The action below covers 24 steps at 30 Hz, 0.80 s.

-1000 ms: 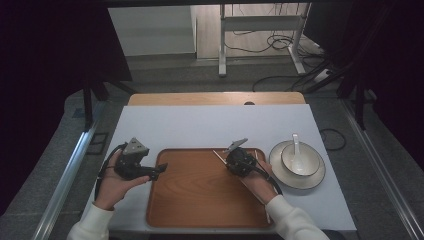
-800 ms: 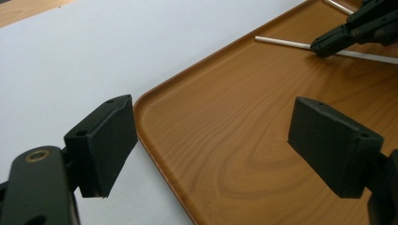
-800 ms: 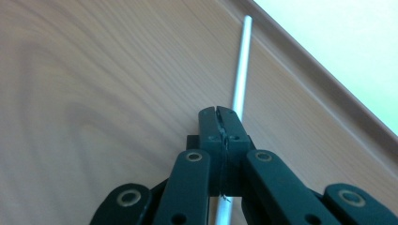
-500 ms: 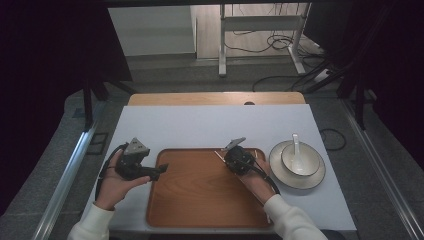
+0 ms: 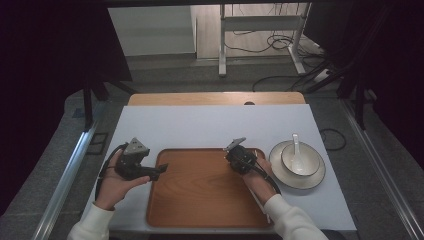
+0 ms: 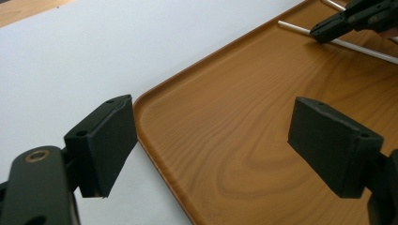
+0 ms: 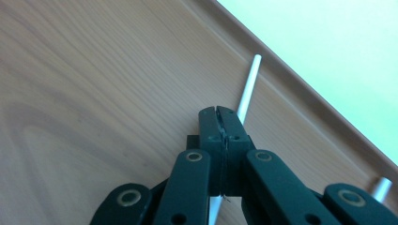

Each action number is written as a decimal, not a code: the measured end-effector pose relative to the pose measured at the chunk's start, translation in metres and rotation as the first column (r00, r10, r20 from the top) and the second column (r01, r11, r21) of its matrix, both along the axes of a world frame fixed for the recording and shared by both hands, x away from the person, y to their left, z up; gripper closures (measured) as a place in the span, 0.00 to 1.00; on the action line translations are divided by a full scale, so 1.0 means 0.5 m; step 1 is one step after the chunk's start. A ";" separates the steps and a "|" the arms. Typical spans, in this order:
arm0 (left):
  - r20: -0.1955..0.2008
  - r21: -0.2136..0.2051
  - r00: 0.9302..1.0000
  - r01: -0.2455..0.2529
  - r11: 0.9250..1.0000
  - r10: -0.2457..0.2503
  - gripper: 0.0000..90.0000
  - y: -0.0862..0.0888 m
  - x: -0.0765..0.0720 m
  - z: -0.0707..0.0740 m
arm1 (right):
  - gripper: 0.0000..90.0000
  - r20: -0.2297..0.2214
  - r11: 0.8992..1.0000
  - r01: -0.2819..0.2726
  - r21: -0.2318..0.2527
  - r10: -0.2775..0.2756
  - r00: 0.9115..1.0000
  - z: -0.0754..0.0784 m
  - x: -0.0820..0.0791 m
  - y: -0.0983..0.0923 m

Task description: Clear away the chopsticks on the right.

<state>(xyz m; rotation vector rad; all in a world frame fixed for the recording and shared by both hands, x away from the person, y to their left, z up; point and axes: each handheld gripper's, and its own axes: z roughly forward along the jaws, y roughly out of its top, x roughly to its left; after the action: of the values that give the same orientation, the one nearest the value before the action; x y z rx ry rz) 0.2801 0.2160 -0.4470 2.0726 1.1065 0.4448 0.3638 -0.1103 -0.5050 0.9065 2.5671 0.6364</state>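
Table [image 5: 210, 127], covered in a white sheet, is seen from the high view. A wooden tray [image 5: 200, 195] is placed on it at the near edge and serves as the reference. Just right of the tray, a plate [image 5: 277, 170] is set, with a bowl [image 5: 312, 160] on it and a white spoon [image 5: 296, 150] in the bowl.

Left gripper [image 5: 159, 170] is held at the tray's left rim, jaws spread wide with nothing between them; the rim corner [image 6: 141, 101] is seen between the jaws in the left gripper view.

Right gripper [image 7: 219, 112] is held over the tray's far right corner, jaws pressed together above 1 white chopstick [image 7: 248, 77]. A grasp on it cannot be confirmed. A 2nd chopstick [image 7: 382, 187] lies beside the tray rim.
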 end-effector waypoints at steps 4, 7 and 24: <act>-0.002 0.000 1.000 0.001 1.000 -0.001 0.17 -0.001 0.000 0.000 | 1.00 0.011 0.999 0.012 -0.030 -0.011 1.000 -0.001 -0.003 -0.007; -0.002 0.000 1.000 0.001 1.000 -0.001 0.17 -0.001 0.000 -0.001 | 1.00 0.011 0.999 0.024 -0.038 -0.024 1.000 0.002 -0.006 -0.013; 0.003 -0.005 1.000 -0.002 1.000 0.002 0.17 0.000 -0.001 0.002 | 1.00 -0.011 0.996 0.064 -0.057 -0.065 0.998 0.007 -0.025 -0.074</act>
<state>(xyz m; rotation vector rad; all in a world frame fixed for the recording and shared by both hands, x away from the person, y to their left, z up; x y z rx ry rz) 0.2794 0.2161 -0.4461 2.0663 1.1067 0.4455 0.3512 -0.1475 -0.5015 0.9733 2.5418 0.5391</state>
